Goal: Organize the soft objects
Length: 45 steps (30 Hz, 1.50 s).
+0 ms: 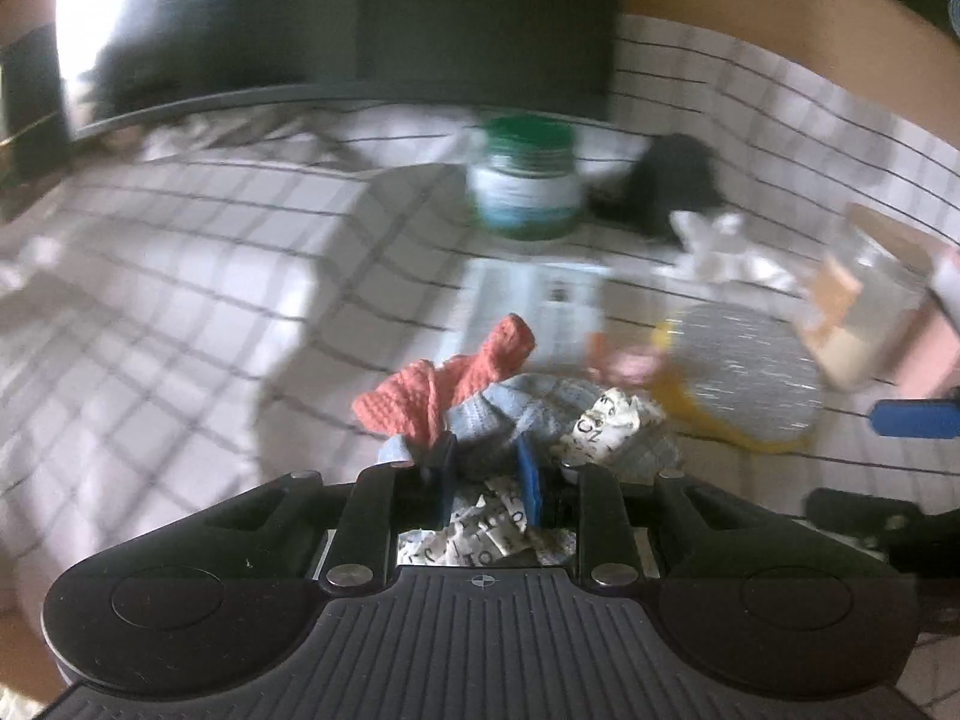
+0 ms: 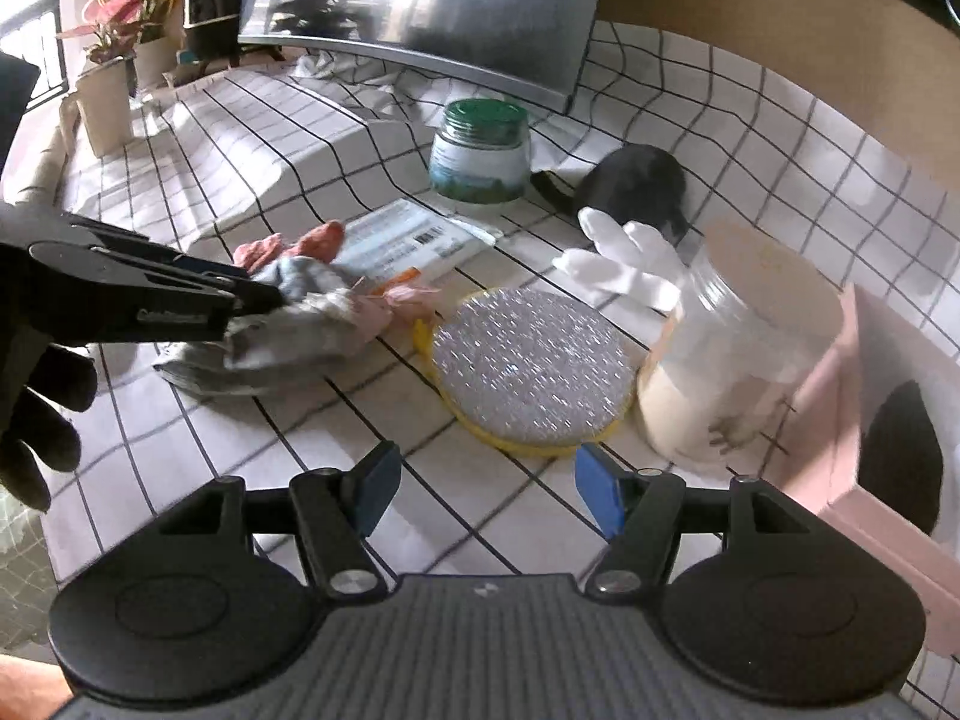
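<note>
Coral knitted cloth (image 1: 456, 384) and a pale blue and letter-printed fabric bundle (image 1: 540, 420) sit clenched in your left hand-held gripper (image 1: 486, 468), low over the checked desk (image 1: 180, 252). From the right wrist, your right hand-held gripper (image 2: 486, 489) stands released and empty, just before the round silver-and-yellow scouring sponge (image 2: 531, 372). You seem to be gathering soft things; next, close squarely on the sponge, avoiding the clear plastic jar (image 2: 732, 348).

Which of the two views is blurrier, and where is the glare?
Left wrist view: smeared throughout, the green-lidded jar soft. Right wrist view: sharper, grid lines curved by the fisheye; strong glare on the screen at the top.
</note>
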Tool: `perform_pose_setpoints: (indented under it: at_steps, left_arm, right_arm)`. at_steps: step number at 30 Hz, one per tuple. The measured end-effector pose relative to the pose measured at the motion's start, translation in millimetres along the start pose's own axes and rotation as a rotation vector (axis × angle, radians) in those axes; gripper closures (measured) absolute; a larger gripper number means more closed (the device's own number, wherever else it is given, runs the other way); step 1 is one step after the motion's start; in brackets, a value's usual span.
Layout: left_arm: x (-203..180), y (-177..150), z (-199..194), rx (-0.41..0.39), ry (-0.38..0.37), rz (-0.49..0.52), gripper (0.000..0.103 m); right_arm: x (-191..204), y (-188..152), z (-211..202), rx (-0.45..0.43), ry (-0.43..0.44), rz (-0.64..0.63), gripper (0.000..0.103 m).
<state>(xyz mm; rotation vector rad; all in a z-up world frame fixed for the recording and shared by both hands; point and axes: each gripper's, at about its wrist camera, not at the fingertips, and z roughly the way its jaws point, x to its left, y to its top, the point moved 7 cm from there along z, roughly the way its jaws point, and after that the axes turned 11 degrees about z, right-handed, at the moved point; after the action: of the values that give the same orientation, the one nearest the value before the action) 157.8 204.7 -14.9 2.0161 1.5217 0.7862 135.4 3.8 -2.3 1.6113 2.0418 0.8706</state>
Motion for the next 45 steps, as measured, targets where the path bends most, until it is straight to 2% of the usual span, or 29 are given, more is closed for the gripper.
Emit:
perform_pose_setpoints:
  at_steps: [3,5,9,13,15,18,20,22,26,27,28,30,31,35,38,40,42,45]
  left_arm:
    - [16.7,-3.1,-3.5,0.014,0.043,-0.046,0.077]
    - [22.5,-5.6,-2.2,0.036,0.035,-0.084,0.078]
    - [22.4,-12.9,8.6,0.101,-0.049,-0.173,0.081]
    - [26.9,-11.0,-1.6,0.062,-0.131,-0.236,0.081]
    - [34.3,-6.7,-15.4,-0.005,-0.114,-0.286,0.079]
    - [55.9,-5.9,-31.7,-0.078,-0.005,-0.381,0.079]
    - [70.5,-11.8,-33.5,-0.071,0.025,-0.454,0.079]
    - [78.3,-16.2,-30.0,-0.035,0.019,-0.482,0.079]
    - [80.2,-24.0,-30.8,-0.001,-0.033,-0.477,0.079]
    - [80.0,-25.8,-30.6,0.006,-0.045,-0.475,0.079]
    - [80.9,-27.9,-30.9,0.013,-0.059,-0.472,0.079]
    - [81.2,-30.8,-30.7,0.027,-0.087,-0.457,0.079]
    - [83.8,-32.3,-30.7,0.029,-0.093,-0.451,0.079]
    - [94.2,-33.9,-26.3,0.033,-0.112,-0.427,0.079]
    - [94.5,-29.6,-21.2,0.040,-0.137,-0.379,0.079]
    - [92.3,-26.4,-19.5,0.036,-0.134,-0.323,0.079]
    - [90.6,-24.5,-20.2,0.027,-0.115,-0.265,0.079]
    - [96.2,-21.7,-25.8,0.003,-0.070,-0.221,0.079]
  right_arm:
    - [7.0,5.7,3.5,-0.009,0.024,-0.013,0.038]
    - [11.5,9.7,7.5,-0.017,0.037,-0.024,0.038]
    - [17.8,19.9,22.9,-0.026,0.054,-0.041,0.038]
    - [17.8,22.2,36.8,0.000,0.057,-0.029,0.038]
    - [16.5,19.6,37.3,0.014,0.076,-0.018,0.038]
    - [18.1,17.3,32.8,0.013,0.107,-0.023,0.038]
    - [23.6,20.6,27.5,0.004,0.150,-0.027,0.038]
    - [33.5,27.7,23.0,-0.010,0.188,-0.041,0.038]
    - [51.0,52.0,23.2,-0.068,0.220,-0.023,0.039]
    - [55.5,56.8,28.1,-0.065,0.217,-0.026,0.046]
    - [61.2,59.3,33.8,-0.056,0.211,-0.037,0.062]
    - [77.8,57.7,47.2,0.003,0.235,-0.059,0.074]
    - [86.9,55.2,50.7,0.031,0.261,-0.061,0.074]
    - [139.3,34.8,43.7,0.065,0.378,-0.170,0.074]
    - [160.0,27.4,33.6,0.050,0.405,-0.227,0.069]
    - [154.5,30.7,25.6,0.024,0.387,-0.221,0.053]
    - [135.8,39.5,15.8,-0.033,0.321,-0.177,0.042]
    - [104.8,45.1,15.2,-0.048,0.224,-0.070,0.039]
